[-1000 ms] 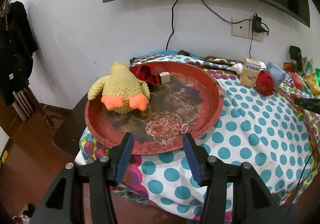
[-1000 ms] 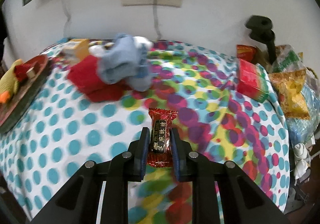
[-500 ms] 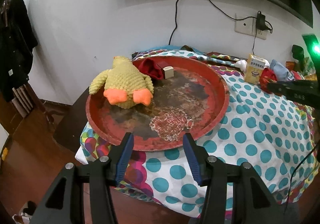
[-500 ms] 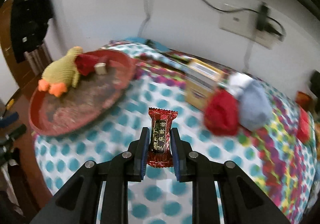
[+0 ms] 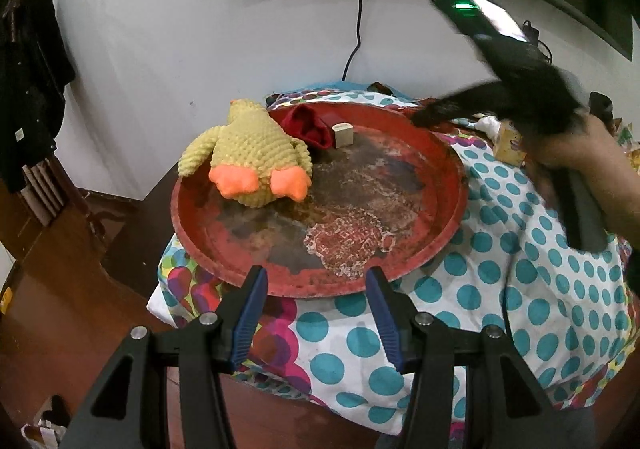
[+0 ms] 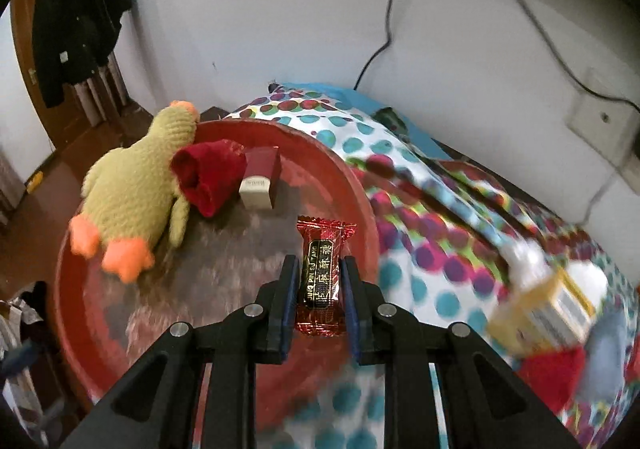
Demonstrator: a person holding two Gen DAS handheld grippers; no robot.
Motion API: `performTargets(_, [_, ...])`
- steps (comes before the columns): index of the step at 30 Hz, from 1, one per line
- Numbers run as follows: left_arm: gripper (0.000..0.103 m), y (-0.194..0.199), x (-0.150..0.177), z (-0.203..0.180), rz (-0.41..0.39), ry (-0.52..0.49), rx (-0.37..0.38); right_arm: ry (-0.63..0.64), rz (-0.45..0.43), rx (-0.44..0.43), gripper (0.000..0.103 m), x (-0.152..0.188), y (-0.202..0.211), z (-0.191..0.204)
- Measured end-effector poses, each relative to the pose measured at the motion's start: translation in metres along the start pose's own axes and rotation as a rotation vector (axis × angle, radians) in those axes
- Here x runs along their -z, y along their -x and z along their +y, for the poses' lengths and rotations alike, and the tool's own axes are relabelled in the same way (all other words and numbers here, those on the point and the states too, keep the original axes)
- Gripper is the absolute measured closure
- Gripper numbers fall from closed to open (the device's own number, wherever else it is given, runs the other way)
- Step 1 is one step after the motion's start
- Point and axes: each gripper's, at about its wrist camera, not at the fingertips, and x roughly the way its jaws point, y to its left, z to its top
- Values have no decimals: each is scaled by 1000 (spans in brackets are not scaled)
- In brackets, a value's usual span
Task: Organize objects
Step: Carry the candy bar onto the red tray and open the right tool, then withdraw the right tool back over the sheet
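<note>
Since a second ago, the right gripper (image 6: 319, 281) has swung from the far side of the spotted table (image 5: 500, 289) to above the red tray (image 6: 80, 329), its fingers pinching a red candy packet (image 6: 322, 277). Already in the tray lie a yellow plush duck (image 6: 132, 189), red cloth (image 6: 208, 177) and small box (image 6: 260, 185). Release looks next. The left gripper (image 5: 316, 315) waits at the tray's near rim, fingers spread, holding nothing.

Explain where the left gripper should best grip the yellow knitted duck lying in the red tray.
Probably across the duck's plump body, coming from above. It lies flat in the red tray with orange feet toward the left gripper; the body is soft and squeezable, while the wing is thin and floppy.
</note>
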Motion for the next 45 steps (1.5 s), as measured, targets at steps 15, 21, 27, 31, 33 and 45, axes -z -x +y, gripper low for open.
performTargets(15, [51,-14,3,6,46,19,13,43,112,72,83,-57,-82,20])
performTargets(21, [51,-17,4,8,65,34,32,74,69,91,68,-49,-59,26])
performTargets(27, [51,-11,3,6,57,45,45,67,11,59,68,-21,-3,17])
performTargets(31, [51,-9,4,-2,61,33,60,35,-16,51,68,12,39,-5])
performTargets(33, [51,-7,4,-7,60,28,70,18,-20,68,67,31,59,-20])
performTargets(45, [51,-1,12,-40,77,-38,93,-238,8,228,63,163,129,-141])
